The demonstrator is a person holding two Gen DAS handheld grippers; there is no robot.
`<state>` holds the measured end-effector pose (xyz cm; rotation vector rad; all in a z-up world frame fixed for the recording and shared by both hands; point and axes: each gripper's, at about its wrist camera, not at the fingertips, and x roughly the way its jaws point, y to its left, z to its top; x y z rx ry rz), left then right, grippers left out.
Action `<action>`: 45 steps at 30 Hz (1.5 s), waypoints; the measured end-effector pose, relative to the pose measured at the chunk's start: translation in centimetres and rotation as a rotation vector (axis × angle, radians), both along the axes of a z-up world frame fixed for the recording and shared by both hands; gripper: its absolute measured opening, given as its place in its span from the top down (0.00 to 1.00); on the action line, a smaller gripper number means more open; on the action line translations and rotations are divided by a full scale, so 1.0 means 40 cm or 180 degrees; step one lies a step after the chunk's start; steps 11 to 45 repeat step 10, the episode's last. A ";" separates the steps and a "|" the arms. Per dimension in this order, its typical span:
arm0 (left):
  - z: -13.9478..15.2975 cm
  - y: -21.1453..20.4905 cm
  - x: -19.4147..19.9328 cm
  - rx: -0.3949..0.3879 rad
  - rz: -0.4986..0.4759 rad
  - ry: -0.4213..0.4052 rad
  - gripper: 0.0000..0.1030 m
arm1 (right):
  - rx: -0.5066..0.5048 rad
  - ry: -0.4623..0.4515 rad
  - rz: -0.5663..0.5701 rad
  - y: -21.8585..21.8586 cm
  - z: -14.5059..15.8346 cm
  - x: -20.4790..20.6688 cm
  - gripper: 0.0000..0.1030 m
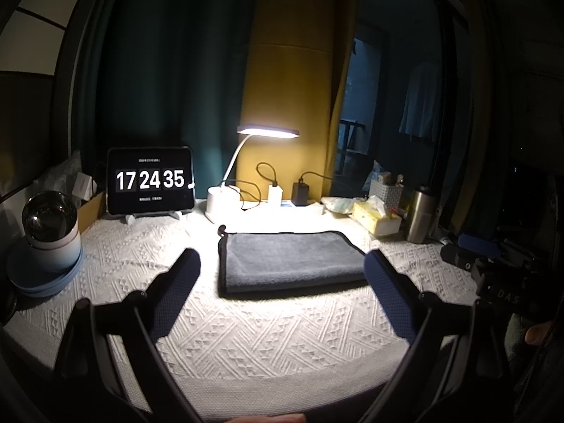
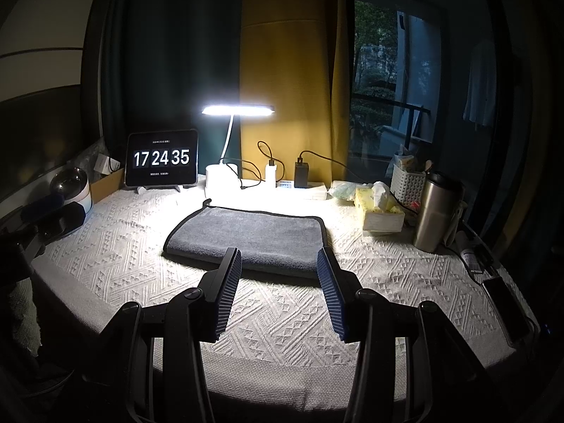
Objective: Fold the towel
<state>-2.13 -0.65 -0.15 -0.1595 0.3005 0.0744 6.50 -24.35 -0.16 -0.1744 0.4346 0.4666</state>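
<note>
A grey towel [image 1: 292, 261] with a dark border lies folded flat on the white patterned tablecloth [image 1: 246, 335], under the lamp. It also shows in the right wrist view [image 2: 253, 238]. My left gripper [image 1: 282, 261] is open and empty, its blue fingers spread wide on either side of the towel's near edge, held above the cloth. My right gripper [image 2: 279, 259] is open and empty, its fingertips just short of the towel's near edge. The right gripper also shows at the right edge of the left wrist view [image 1: 493, 257], and the left gripper at the left edge of the right wrist view [image 2: 53, 211].
A tablet clock [image 1: 151, 185], a lit desk lamp [image 1: 225, 197] and chargers [image 1: 299, 194] stand at the back. A steel bowl on blue plates [image 1: 49, 239] is at the left. A tissue box [image 2: 380, 211], steel flask [image 2: 437, 211], white basket [image 2: 409, 183] and phone [image 2: 504, 310] are at the right.
</note>
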 end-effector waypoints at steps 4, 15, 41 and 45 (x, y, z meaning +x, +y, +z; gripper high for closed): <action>-0.002 -0.002 -0.001 -0.0002 -0.0003 0.0001 0.08 | 0.0000 -0.0001 0.0001 0.001 -0.001 0.000 0.54; -0.008 -0.006 0.000 -0.0057 0.0018 -0.0027 0.08 | 0.0000 0.0001 0.0002 0.001 -0.002 0.001 0.54; -0.008 -0.006 0.000 -0.0057 0.0018 -0.0027 0.08 | 0.0000 0.0001 0.0002 0.001 -0.002 0.001 0.54; -0.008 -0.006 0.000 -0.0057 0.0018 -0.0027 0.08 | 0.0000 0.0001 0.0002 0.001 -0.002 0.001 0.54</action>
